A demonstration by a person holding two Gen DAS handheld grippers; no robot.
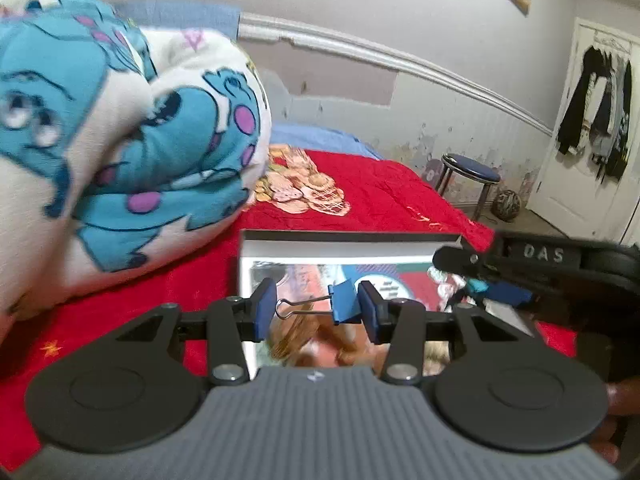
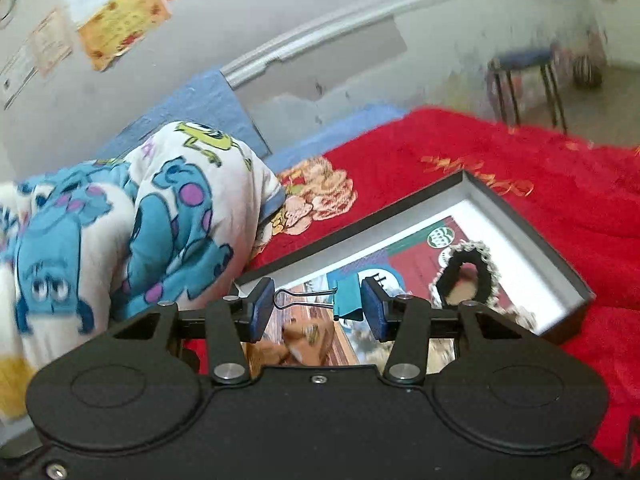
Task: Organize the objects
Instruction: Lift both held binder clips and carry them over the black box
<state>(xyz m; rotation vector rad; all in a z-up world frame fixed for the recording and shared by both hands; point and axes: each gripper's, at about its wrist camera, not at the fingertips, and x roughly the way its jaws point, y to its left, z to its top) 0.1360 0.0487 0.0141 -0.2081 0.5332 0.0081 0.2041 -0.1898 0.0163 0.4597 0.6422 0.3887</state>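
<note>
- Red bedspread [image 1: 384,184]: covers the bed across both views and carries a cartoon print [image 1: 304,184] near its centre in the left wrist view.
- Rolled blanket [image 1: 120,140]: white with blue monster figures; occupies the 9 to 11 o'clock sector of the left wrist view and lies on the red bedspread.
- Shallow box [image 2: 532,232]: dark rim, pale inner walls, resting on the red bedspread. In the right wrist view it runs from centre toward 3 o'clock; a printed picture sheet [image 2: 404,248] lines its floor.
- Stool [image 1: 470,174]: blue round seat, metal legs, on the floor at 2 o'clock in the left wrist view, with a ball [image 1: 507,205] just beside it.
- Left gripper [image 1: 316,306]: fingers closed on a blue binder clip [image 1: 346,302]. The clip body touches the right pad; its wire handles reach the left pad. The clip hangs above the shallow box interior.
- Right gripper [image 2: 316,308]: fingers clamped on a teal binder clip [image 2: 348,300], body against the right pad, wire loop at the left pad. It sits over the near part of the shallow box. This gripper also appears at 3 o'clock in the left wrist view.
- Fuzzy ring [image 2: 466,276]: black loop with a pale fringed edge, lying inside the shallow box at 2 o'clock from the teal binder clip.
</note>
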